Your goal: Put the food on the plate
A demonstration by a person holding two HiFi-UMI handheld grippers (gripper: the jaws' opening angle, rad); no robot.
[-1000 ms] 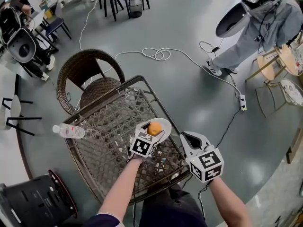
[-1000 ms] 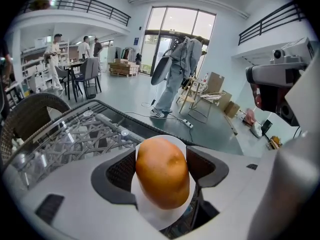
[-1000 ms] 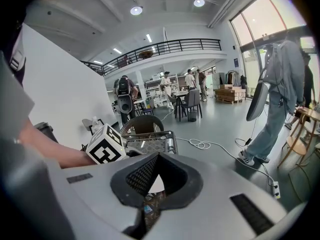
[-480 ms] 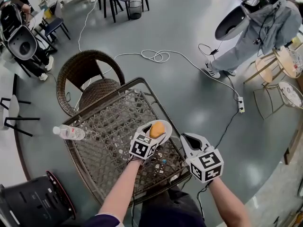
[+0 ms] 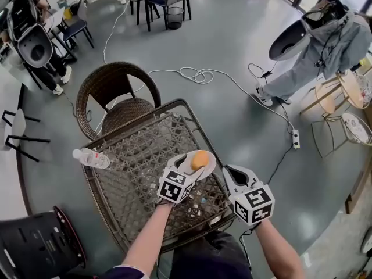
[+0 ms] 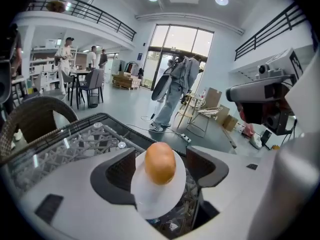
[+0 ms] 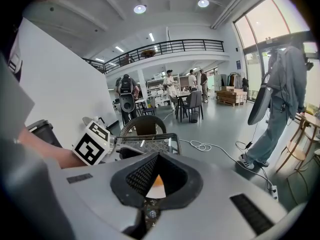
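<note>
One white plate [image 5: 210, 157], round and shallow, sits on the bench [image 5: 133, 161] directly ahead of the left hand-held gripper [image 6: 162, 170] and off to the left of the right hand-held gripper [image 7: 159, 158].
- Contents of plate: one piece of food [image 5: 199, 160], set near the plate's middle with bare white rim showing all round it.
- Food, appearance: egg-shaped, smooth and matte, orange-brown, slightly paler on top. Kind cannot be told.
- Left hand-held gripper: jaws spread wide. The food stands in the gap ahead of them, touched by neither pad, with the plate beneath.
- Right hand-held gripper: jaw tips pressed together, holding nothing. It is held off the bench's near corner, and a sliver of plate and food shows through the gap behind the tips.

One clear plastic bottle [image 5: 91, 157] lies on its side at the bench edge, well to the left of the left hand-held gripper. Its contents cannot be made out.

One bench: glass top over brown wicker lattice, dark frame.

One wicker chair [image 5: 110, 89] stands beyond the bench's far side.
</note>
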